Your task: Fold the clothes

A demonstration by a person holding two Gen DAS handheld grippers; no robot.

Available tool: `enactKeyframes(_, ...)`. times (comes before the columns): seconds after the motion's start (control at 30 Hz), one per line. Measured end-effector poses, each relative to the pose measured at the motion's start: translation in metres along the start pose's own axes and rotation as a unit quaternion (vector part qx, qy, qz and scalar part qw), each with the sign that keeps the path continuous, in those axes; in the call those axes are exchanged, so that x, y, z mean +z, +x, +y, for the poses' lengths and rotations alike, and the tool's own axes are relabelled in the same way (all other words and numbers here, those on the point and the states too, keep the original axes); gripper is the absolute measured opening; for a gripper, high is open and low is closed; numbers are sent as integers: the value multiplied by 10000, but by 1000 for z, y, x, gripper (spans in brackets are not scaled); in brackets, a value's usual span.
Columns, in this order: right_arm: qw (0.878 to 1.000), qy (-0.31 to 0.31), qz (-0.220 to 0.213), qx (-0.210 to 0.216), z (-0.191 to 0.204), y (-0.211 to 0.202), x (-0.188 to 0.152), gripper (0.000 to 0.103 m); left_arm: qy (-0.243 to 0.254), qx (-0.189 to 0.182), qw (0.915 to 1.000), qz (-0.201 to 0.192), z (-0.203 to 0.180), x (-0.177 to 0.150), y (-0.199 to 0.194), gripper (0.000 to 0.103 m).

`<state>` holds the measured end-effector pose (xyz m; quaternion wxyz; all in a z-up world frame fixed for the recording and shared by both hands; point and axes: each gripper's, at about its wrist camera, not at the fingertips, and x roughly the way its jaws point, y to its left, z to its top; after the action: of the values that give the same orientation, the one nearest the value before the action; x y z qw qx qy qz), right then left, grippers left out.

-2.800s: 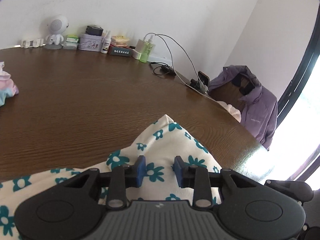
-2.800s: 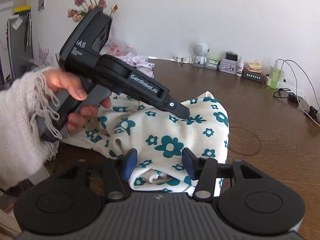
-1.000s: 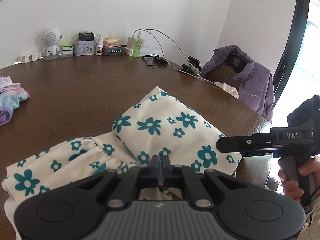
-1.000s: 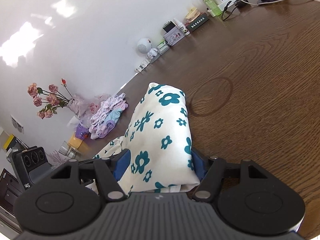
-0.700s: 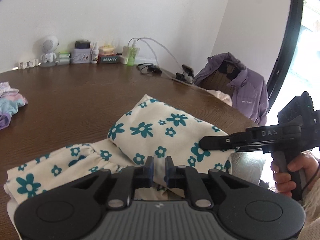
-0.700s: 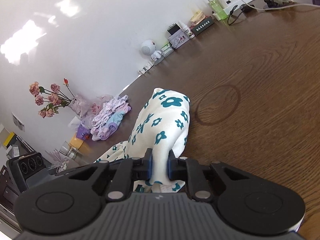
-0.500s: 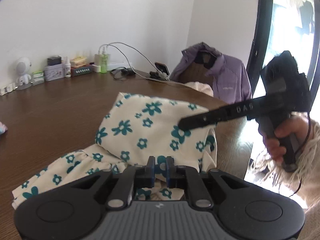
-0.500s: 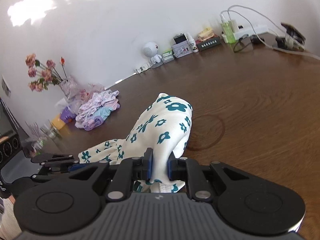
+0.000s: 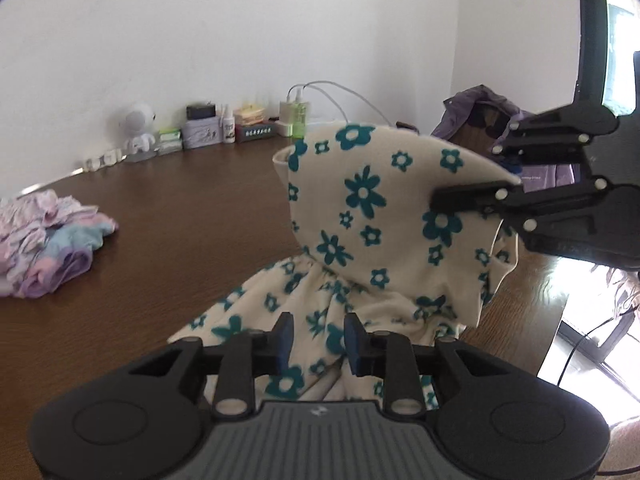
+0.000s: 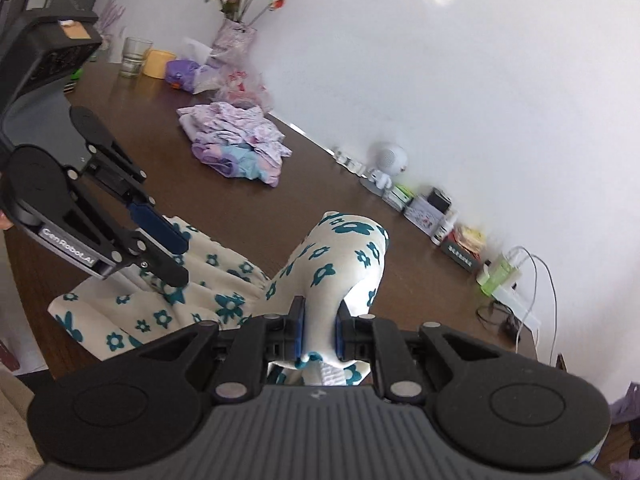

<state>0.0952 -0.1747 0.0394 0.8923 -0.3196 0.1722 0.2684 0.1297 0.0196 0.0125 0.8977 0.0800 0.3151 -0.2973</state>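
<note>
A cream garment with teal flowers (image 9: 360,216) lies on the brown table (image 9: 160,216). Its right part is lifted off the table; its gathered skirt part (image 10: 152,312) still rests there. My right gripper (image 10: 318,330) is shut on the garment's lifted edge and holds it up; it also shows in the left wrist view (image 9: 508,176). My left gripper (image 9: 318,338) is open just above the lower part of the cloth, its blue pads apart. It also shows in the right wrist view (image 10: 168,256), over the skirt part.
A pile of purple and pastel clothes (image 10: 236,148) lies further back on the table. Small bottles, boxes and a white robot figure (image 9: 138,128) line the wall. A vase of flowers (image 10: 234,20) and a glass (image 10: 134,56) stand at the far end. A purple jacket (image 9: 492,116) hangs over a chair.
My left gripper has opened and let go of the cloth. My right gripper, still shut on the garment, has lifted its right part well above the table.
</note>
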Motion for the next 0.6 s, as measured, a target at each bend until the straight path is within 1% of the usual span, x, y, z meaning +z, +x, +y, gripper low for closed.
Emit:
enactKeyframes(0.07,9996,-246,-69,92,14,-1,8,13,-1,-67,9998,182,1,-9,10,21)
enactKeyframes(0.17,9983,-432,-125,373,32,-2,16,13,-74,-152,9999,26,3,-16,9,21)
enactKeyframes(0.27,9949,-555,-111,832,50,-3,21,12,-215,-273,9993,-95,7,-22,6,21)
enactKeyframes(0.33,9929,-505,-105,1075,57,-4,24,12,-295,-363,9987,-196,9,-28,3,24)
enactKeyframes(0.43,9923,-437,-144,1152,66,-4,25,11,-456,-488,9973,-297,11,-35,-2,24)
enactKeyframes(0.5,9918,-455,-178,1182,70,-7,27,11,-477,-452,9974,-303,9,-35,-3,24)
enactKeyframes(0.6,9888,-463,-154,1414,73,-10,23,11,-429,-453,9977,-271,9,-35,-5,24)
